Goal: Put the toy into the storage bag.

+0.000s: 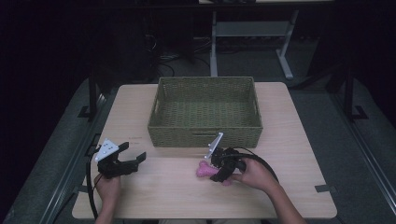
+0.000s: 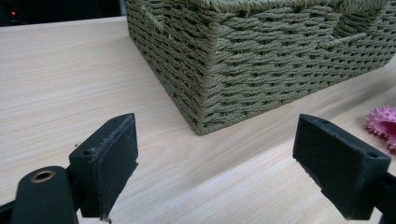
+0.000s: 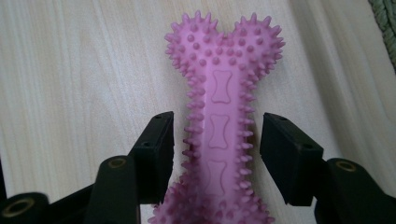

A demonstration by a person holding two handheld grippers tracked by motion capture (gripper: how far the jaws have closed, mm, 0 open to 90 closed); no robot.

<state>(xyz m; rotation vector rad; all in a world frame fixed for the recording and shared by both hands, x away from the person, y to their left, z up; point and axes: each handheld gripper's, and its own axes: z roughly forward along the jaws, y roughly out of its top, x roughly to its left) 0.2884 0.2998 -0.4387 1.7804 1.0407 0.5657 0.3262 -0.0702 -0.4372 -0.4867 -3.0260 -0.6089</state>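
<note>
Right claw (image 3: 215,144) straddles pink bone toy (image 3: 222,107) shaft, jaws apart.

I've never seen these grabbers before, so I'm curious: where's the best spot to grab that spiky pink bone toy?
Probably the narrow middle shaft of the pink bone toy, from above as it lies flat on the table. The right gripper already straddles it; the knobbed ends are wider.
</note>
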